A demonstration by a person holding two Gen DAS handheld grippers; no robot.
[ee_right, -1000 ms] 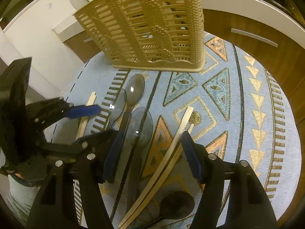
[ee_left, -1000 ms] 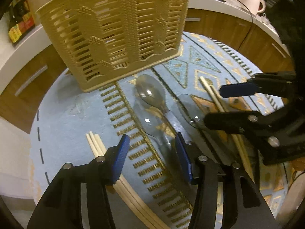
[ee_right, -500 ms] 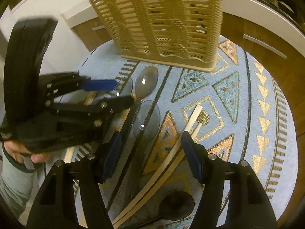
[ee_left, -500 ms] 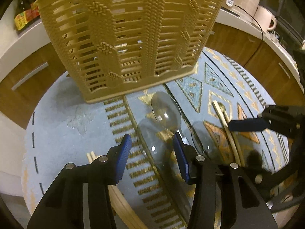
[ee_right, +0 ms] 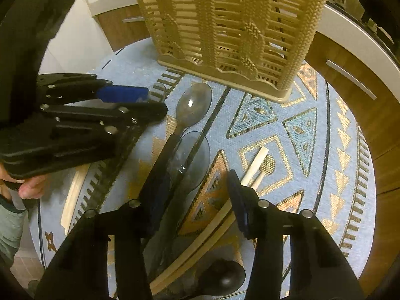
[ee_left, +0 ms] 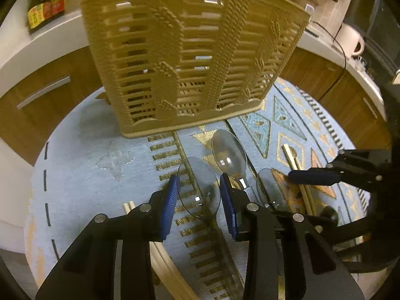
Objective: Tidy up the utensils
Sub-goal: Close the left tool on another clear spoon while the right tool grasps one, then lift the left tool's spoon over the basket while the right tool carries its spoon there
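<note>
A tan slotted utensil basket stands on the patterned round mat; it also shows in the right wrist view. Three clear plastic spoons lie in front of it. My left gripper is open, its blue pads on either side of the nearest clear spoon's bowl, apart from it. A second spoon and a third lie to its right. My right gripper is open and empty above a clear spoon and a pair of wooden chopsticks.
Another chopstick pair lies at the left, also seen in the right wrist view. A dark spoon lies near the front. Wooden cabinets and a white counter with bottles ring the mat.
My left gripper has moved forward toward the basket and now straddles the nearest clear spoon's bowl. Its jaws have narrowed a little. My right gripper has edged closer to the basket.
</note>
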